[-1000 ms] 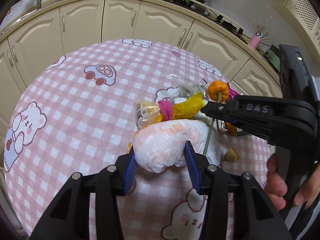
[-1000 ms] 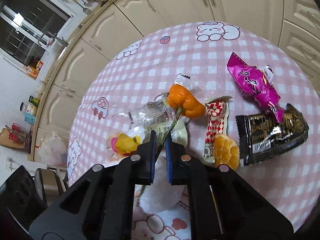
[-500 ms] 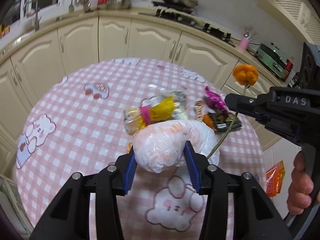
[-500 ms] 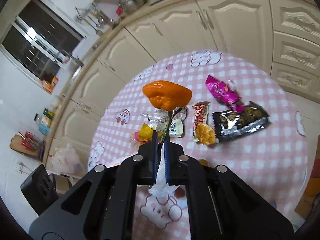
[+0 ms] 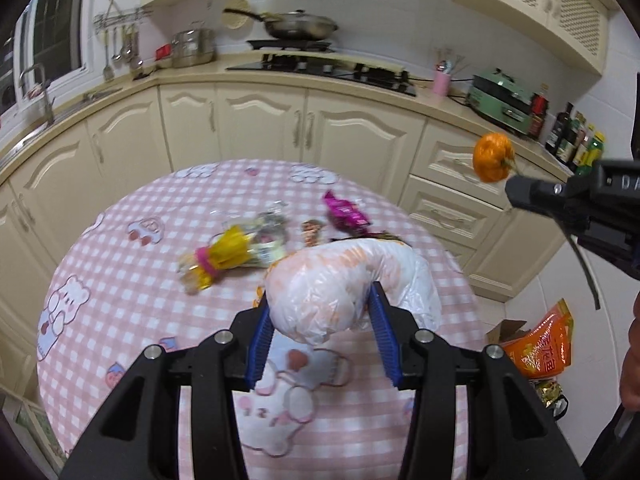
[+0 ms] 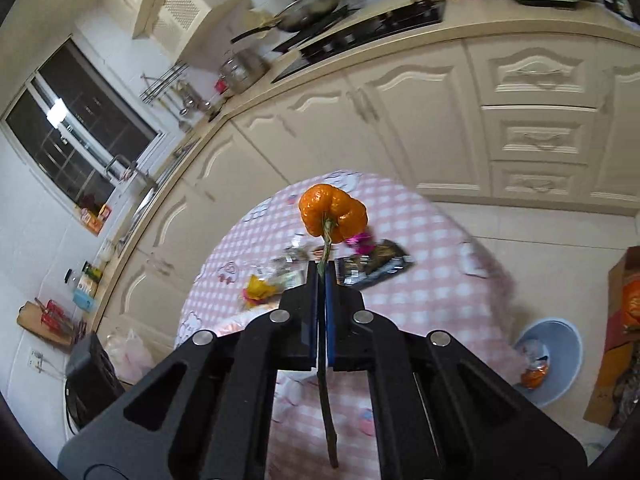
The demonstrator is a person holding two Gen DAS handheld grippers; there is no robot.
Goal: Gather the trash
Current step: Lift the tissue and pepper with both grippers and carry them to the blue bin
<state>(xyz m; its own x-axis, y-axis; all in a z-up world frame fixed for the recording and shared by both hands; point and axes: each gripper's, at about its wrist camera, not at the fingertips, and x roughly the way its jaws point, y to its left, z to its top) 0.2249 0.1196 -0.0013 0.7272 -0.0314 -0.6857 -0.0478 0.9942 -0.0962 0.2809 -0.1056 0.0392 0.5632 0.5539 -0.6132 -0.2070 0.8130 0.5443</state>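
table wrappers [image 5: 344, 216] blurred, stem [image 6: 328, 400] partly hidden

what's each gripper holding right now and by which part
Right gripper pinches the orange fruit by its stem; left gripper grips the white plastic bag around its bunched end.

Left tool [image 5: 320, 334]: matte black plastic body, two angular forked arms with triangular cut-outs, silver round screw heads at the joints. Fingers carried blue ribbed pads [image 5: 385, 340] on the inner faces.

Right tool [image 6: 321, 280]: same black build, same silver screws, blue pads [image 6: 329, 312] on the inner faces, pressed nearly together. From the left wrist view its black side casing [image 5: 580, 196] showed one small silver screw and white lettering, partly cut off, reading "DA".

Bare skin of the person's right hand [image 5: 631, 364] was visible at the frame edge, no sleeve discernible.
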